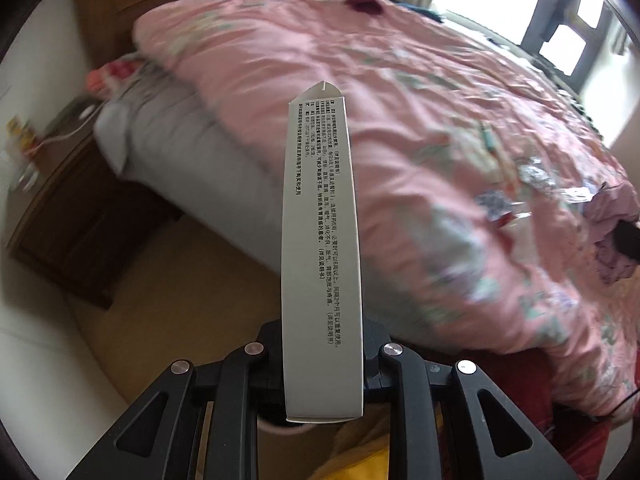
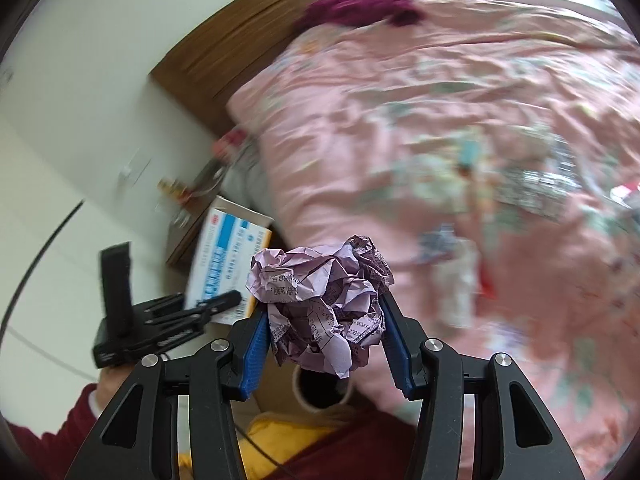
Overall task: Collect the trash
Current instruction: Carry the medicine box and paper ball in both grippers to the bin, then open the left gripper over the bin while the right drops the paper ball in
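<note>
My left gripper (image 1: 322, 360) is shut on a long white medicine box (image 1: 320, 220) with black print, which sticks out ahead over the bed's edge. In the right wrist view that same left gripper (image 2: 224, 304) shows at the lower left, with the box's blue, white and orange face (image 2: 228, 256) turned this way. My right gripper (image 2: 324, 320) is shut on a crumpled purple paper ball (image 2: 320, 300), pressed between its blue pads (image 2: 254, 344). Both grippers hang in the air beside the bed.
A pink flowered quilt (image 1: 400, 120) covers the bed, with a silver blister pack (image 2: 536, 188), a teal item (image 2: 468, 152) and a red-white wrapper (image 1: 500, 212) lying on it. A wooden nightstand (image 1: 80, 220) stands left. A round pale-rimmed opening (image 2: 296, 390) sits below my right gripper.
</note>
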A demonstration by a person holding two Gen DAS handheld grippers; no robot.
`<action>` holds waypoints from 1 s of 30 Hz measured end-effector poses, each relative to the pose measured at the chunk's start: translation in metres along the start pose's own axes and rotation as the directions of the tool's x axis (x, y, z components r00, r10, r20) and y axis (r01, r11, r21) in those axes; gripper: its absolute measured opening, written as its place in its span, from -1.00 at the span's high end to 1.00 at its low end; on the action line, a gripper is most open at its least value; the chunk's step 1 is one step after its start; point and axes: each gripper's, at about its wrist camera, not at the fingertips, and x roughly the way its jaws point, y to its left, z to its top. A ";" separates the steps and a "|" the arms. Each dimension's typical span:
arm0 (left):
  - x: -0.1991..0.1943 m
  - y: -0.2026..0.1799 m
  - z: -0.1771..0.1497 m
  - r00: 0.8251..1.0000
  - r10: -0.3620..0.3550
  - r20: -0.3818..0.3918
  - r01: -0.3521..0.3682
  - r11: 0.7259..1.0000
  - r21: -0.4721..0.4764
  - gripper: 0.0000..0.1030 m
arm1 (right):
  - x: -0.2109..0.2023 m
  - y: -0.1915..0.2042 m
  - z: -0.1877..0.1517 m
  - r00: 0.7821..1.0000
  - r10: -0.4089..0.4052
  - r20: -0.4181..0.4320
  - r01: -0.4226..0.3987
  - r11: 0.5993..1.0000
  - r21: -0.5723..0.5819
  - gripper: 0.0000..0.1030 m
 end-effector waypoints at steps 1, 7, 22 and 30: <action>0.000 0.010 -0.008 1.000 0.014 -0.005 -0.014 1.000 -0.023 0.53 | 0.007 0.009 -0.001 1.000 0.008 -0.016 -0.009 1.000 -0.020 0.02; 0.019 0.060 -0.061 0.992 0.037 -0.124 -0.055 0.988 -0.143 0.53 | 0.068 0.067 -0.017 0.985 0.060 -0.159 -0.080 0.989 -0.123 0.02; 0.103 0.087 -0.135 0.928 -0.019 -0.371 -0.071 0.972 -0.226 0.53 | 0.138 0.107 -0.048 0.939 0.065 -0.337 -0.129 0.977 -0.172 0.02; 0.117 0.090 -0.134 0.926 -0.033 -0.377 -0.058 0.972 -0.229 0.16 | 0.144 0.094 -0.048 0.934 0.050 -0.353 -0.104 0.985 -0.136 0.02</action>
